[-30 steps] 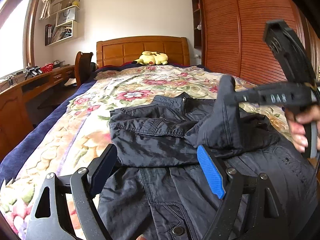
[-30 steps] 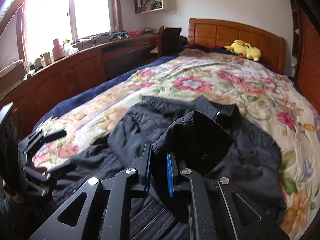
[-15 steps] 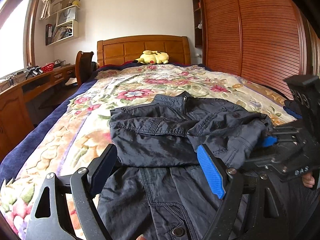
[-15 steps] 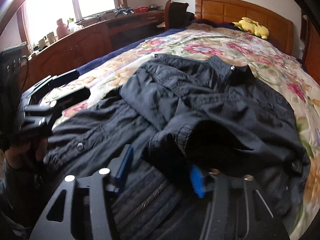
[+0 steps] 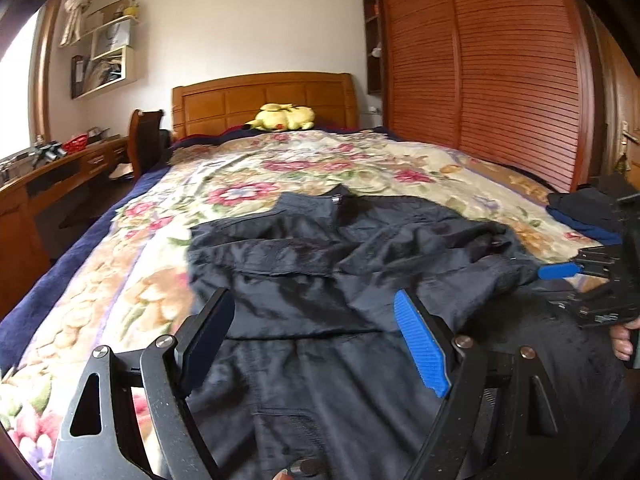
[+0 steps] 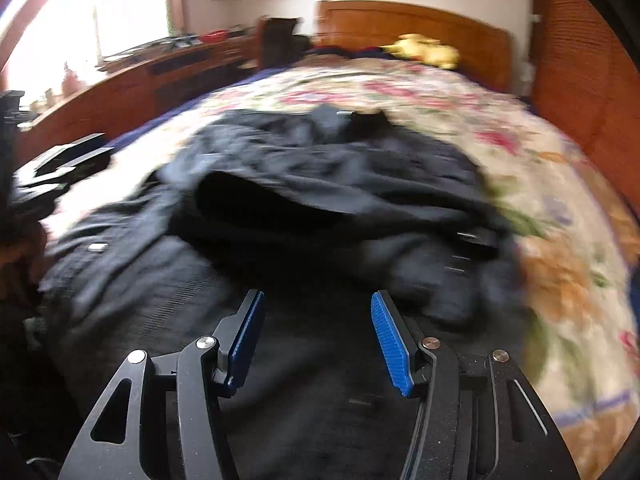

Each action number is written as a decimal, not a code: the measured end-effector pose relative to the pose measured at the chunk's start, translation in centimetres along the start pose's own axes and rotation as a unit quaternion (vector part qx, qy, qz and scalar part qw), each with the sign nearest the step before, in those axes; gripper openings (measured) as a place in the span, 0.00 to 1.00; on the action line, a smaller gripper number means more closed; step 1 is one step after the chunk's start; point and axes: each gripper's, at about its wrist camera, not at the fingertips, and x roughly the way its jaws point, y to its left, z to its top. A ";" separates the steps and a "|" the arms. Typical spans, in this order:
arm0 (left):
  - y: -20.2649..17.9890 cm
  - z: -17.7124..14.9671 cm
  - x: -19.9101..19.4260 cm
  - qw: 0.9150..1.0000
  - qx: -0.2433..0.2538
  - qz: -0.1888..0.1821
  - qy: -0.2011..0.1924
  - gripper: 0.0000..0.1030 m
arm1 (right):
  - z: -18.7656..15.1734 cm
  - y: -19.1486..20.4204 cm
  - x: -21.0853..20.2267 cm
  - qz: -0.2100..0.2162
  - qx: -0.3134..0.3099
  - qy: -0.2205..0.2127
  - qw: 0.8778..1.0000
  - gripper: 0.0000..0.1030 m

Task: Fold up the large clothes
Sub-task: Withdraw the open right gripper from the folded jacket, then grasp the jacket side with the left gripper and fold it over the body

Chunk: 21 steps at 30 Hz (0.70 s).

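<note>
A dark navy jacket [image 5: 320, 264] lies spread on the floral bedspread [image 5: 280, 168], collar toward the headboard, both sleeves folded across its chest. It also shows, blurred, in the right wrist view [image 6: 320, 184]. My left gripper [image 5: 316, 332] is open and empty just above the jacket's lower front. My right gripper [image 6: 316, 332] is open and empty over the jacket's hem; it shows at the right edge of the left wrist view [image 5: 592, 276], beside the folded sleeve's cuff [image 5: 504, 276].
A yellow plush toy [image 5: 282, 117] sits by the wooden headboard [image 5: 264, 96]. A wooden desk [image 5: 48, 176] and chair [image 5: 146, 140] stand left of the bed. A louvred wardrobe [image 5: 500, 72] runs along the right. Dark folded clothes [image 5: 584, 208] lie at the bed's right edge.
My right gripper lowered the sleeve onto the jacket, opened and let it go, then drew back toward the hem. My left gripper tilted slightly and stayed open.
</note>
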 end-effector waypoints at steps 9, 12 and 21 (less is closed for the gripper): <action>-5.8 0.9 0.4 0.998 0.033 -0.053 0.004 0.80 | -1.3 -1.2 2.4 -0.030 0.019 0.019 0.999 0.55; -7.2 1.1 0.9 0.997 0.043 -0.063 0.012 0.80 | -2.0 -1.4 3.3 -0.020 0.023 0.019 0.999 0.55; -10.9 1.6 3.1 0.992 0.080 -0.087 0.055 0.81 | -3.2 -2.9 3.8 0.012 0.052 0.014 0.998 0.56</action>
